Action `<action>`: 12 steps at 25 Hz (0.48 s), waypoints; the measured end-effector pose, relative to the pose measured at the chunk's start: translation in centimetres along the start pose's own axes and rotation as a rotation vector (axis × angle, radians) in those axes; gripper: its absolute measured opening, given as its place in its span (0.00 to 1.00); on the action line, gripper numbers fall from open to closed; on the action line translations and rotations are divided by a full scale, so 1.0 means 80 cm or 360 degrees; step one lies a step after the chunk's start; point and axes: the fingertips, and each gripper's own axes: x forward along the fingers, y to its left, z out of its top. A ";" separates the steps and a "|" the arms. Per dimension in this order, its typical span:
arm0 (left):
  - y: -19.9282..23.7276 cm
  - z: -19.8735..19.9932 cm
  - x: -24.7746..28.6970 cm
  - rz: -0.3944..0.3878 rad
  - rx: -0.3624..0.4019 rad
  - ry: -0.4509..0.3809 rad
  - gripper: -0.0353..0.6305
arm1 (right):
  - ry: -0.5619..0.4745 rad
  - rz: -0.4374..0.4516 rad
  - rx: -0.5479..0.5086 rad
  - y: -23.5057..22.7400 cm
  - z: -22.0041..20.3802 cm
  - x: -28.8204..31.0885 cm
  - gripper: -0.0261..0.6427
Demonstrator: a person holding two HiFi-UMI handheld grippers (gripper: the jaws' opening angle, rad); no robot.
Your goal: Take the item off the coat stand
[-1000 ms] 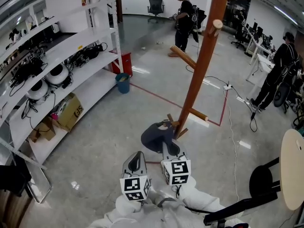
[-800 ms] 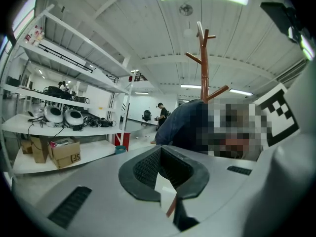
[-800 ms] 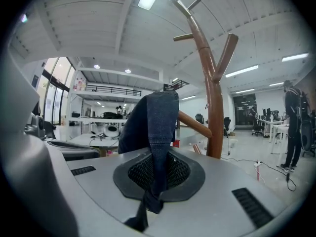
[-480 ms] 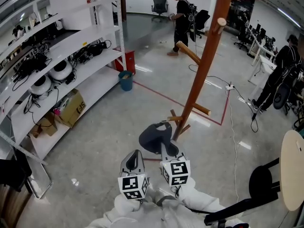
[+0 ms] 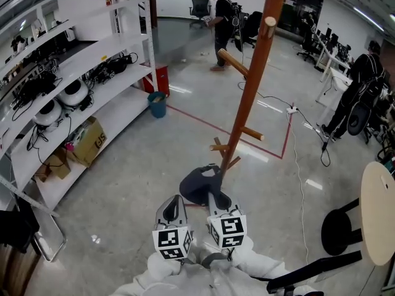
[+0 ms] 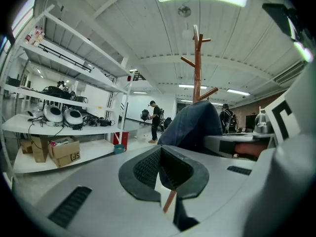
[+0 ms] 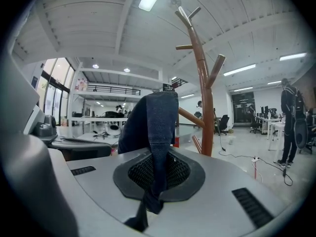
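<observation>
One cap (image 7: pixel 154 125) prob., R gripper (image 7: pixel 155 176) pinching

Ahead coat stand (image 5: pixel 245 97) — leftward open floor (image 5: pixel 123 184)

Right gripper (image 5: pixel 215 196) drawn back from coat stand (image 5: pixel 245 100), dark cloth (image 5: pixel 197 185) carried along. Cloth, earlier against lower pegs (image 5: pixel 223 148), now clear of them. Stand shifted left in head view.
</observation>
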 end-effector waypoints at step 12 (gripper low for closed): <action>-0.029 0.009 0.004 -0.0036 0.0060 -0.0019 0.05 | -0.0012 -0.0037 0.0028 -0.023 -0.001 -0.018 0.06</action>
